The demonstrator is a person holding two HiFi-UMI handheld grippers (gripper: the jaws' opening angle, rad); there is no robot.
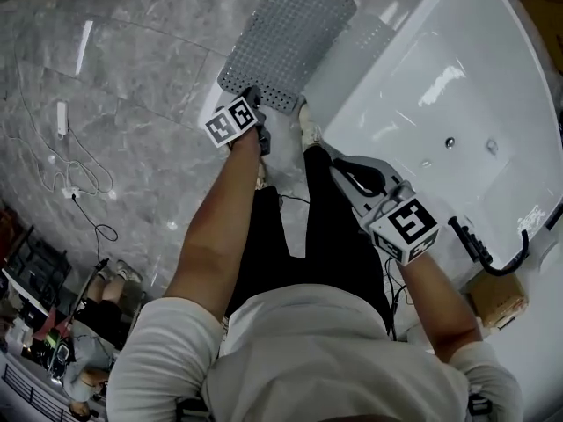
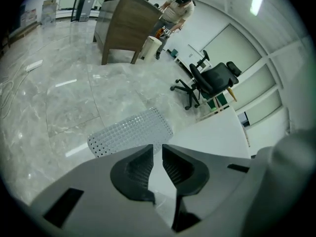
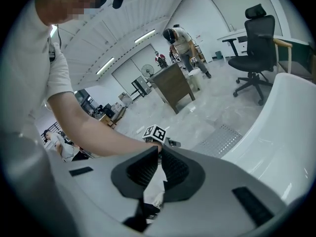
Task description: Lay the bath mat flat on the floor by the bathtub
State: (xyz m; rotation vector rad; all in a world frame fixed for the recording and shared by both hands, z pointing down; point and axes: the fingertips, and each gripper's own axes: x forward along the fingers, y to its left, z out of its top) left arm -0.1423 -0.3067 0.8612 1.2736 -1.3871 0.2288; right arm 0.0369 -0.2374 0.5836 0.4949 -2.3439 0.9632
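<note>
Hovering empty with jaws a slit apart, the left hand-held gripper (image 2: 157,149) sits just short of the mat (image 2: 131,131), which lies on the floor (image 1: 132,104) ahead, beside the tub (image 1: 440,104). To its right, the right hand-held gripper (image 3: 159,151) is closed and empty, near the tub rim.

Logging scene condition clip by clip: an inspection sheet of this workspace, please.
Surface: glossy grey marble floor.
Job's things: bath mat lies flat beside the white bathtub.
Clutter: cardboard box by the bathtub.
Grippers: left gripper narrowly open, empty, near the mat's edge; right gripper shut, empty.
Cables: white cable and black cable loose on the floor.
Surroundings: office chair, wooden cabinet, a person standing beyond.
</note>
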